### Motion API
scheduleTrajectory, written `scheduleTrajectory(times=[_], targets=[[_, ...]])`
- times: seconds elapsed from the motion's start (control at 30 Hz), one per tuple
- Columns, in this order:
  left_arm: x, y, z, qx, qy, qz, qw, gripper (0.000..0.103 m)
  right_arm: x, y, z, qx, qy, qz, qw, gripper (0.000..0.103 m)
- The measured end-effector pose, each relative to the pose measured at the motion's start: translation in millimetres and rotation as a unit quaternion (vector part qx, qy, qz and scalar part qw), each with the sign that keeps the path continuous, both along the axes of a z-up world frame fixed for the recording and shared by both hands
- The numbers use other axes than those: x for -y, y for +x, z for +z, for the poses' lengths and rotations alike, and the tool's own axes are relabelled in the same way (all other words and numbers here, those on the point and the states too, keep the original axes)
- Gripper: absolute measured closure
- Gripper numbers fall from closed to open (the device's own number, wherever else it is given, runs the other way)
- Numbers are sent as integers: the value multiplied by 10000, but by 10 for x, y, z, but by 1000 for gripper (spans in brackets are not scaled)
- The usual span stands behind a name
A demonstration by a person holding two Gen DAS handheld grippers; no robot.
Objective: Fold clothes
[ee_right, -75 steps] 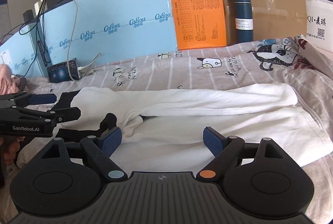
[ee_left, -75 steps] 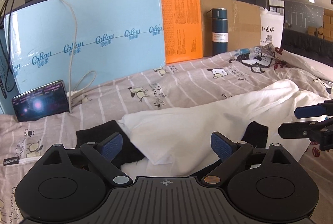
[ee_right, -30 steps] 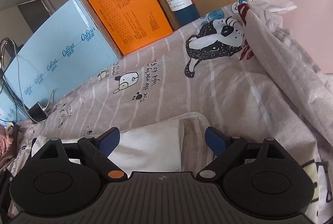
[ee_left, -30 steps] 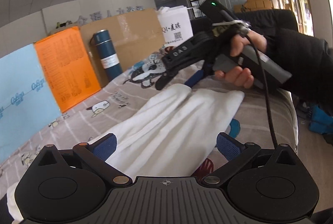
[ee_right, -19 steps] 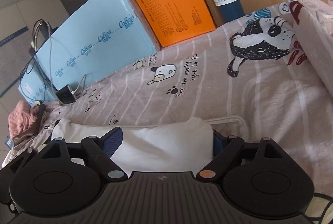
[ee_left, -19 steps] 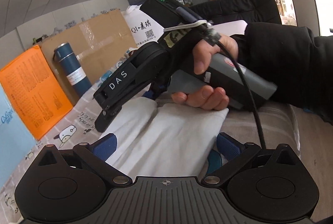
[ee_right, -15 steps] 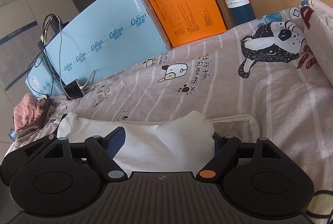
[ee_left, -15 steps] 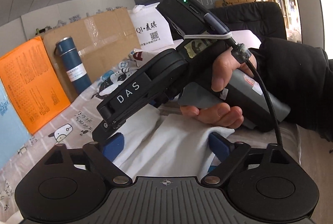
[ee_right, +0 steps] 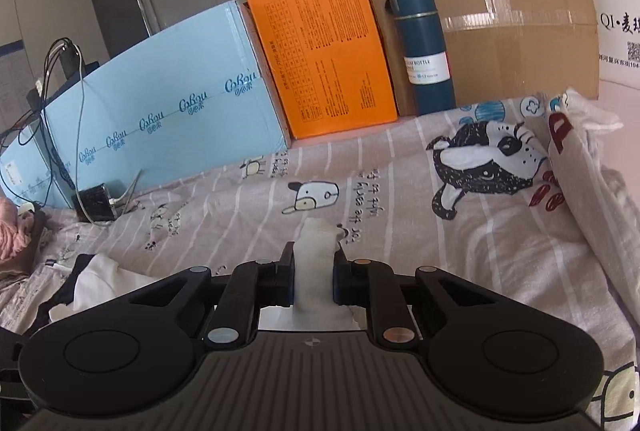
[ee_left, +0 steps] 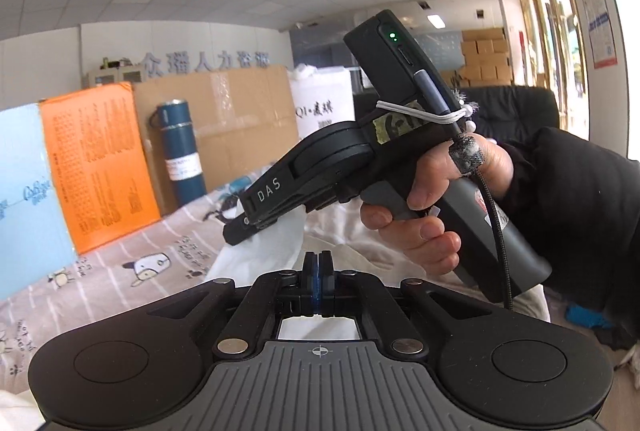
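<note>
A white garment [ee_right: 314, 243] with black trim lies on the cartoon-print bedsheet [ee_right: 460, 231]. My right gripper [ee_right: 314, 271] has a bunched fold of it between its jaws, which are closing, and the pads press on the cloth. In the left wrist view, my left gripper [ee_left: 318, 271] is shut, and the white garment [ee_left: 348, 255] spreads just under and beyond its tips. The right gripper [ee_left: 240, 231] hangs close in front with white cloth drooping from its tip. A person's hand [ee_left: 420, 231] in a black sleeve [ee_left: 580, 211] holds it.
Along the back of the bed stand a light blue box [ee_right: 160, 111], an orange box [ee_right: 320, 51], a dark blue bottle [ee_right: 424, 47] and a cardboard box [ee_right: 520, 23]. A small device with cables [ee_right: 94, 207] and a pink cloth [ee_right: 12, 231] lie at the left.
Both grippers have gone from open to shut on the white garment's end and have lifted. The right gripper now sits higher in the left wrist view.
</note>
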State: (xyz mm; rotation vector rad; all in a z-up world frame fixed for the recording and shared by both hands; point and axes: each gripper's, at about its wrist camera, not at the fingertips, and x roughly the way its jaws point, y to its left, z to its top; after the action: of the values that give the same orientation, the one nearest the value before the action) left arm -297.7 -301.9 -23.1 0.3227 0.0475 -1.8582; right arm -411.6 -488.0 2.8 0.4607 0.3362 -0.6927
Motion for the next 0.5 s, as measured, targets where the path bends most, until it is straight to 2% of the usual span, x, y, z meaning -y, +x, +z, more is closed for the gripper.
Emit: scheduleTrajectory(times=[0.2, 0.33, 0.5], targets=[[-441, 448, 151, -475, -540, 449, 9964, 103, -452, 511, 551, -28, -605, -85, 9981, 90], [-484, 673, 114, -546, -200, 366, 9976, 103, -665, 889, 739, -439, -898, -148, 9949, 90], [-447, 700, 30, -557, -1, 244, 9982, 102, -493, 934, 585, -805, -640, -688, 9923, 90]])
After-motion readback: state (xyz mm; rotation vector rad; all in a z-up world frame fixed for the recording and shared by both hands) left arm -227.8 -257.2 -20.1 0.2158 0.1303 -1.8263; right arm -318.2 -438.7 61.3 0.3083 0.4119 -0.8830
